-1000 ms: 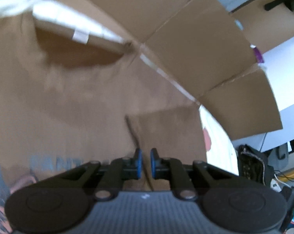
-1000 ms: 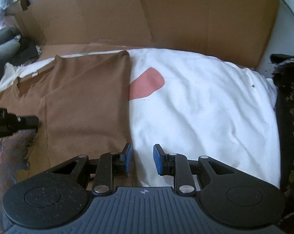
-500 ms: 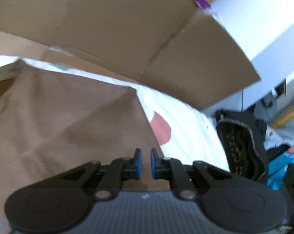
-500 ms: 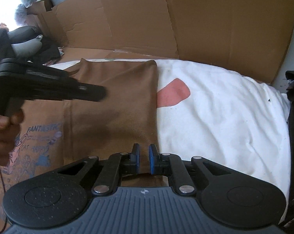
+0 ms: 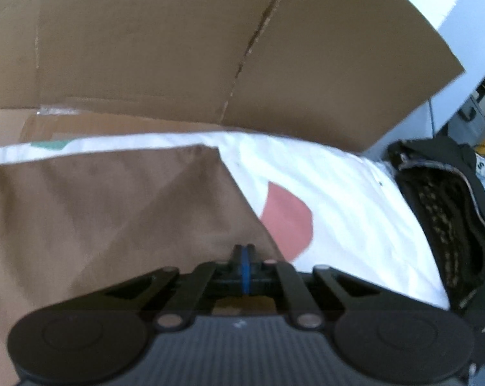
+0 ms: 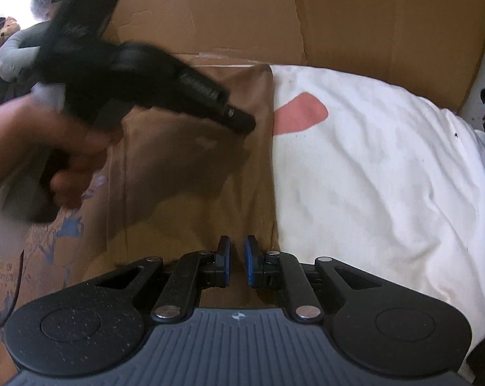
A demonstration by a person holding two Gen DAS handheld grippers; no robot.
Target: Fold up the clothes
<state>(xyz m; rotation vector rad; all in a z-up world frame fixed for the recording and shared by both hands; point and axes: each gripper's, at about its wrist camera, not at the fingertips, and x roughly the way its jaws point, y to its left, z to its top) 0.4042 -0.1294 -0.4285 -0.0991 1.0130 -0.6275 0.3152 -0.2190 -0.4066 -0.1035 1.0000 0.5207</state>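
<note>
A brown shirt lies partly folded on a white cloth, its right edge running straight up the right wrist view. My left gripper is shut, pads together, just over that right edge. From the right wrist view the left gripper hovers above the shirt and throws a shadow on it, with a hand around its handle. My right gripper sits at the shirt's near right edge. Its blue pads stand a narrow gap apart with brown cloth pinched between them.
The white cloth with a pink patch spreads to the right of the shirt. Cardboard walls rise behind. A dark patterned garment lies at the far right. A blue print shows on the shirt's left part.
The left gripper swept right across the shirt to its right edge and closed fully. The right gripper shifted left onto the shirt's edge and its jaws narrowed from wide to nearly closed.
</note>
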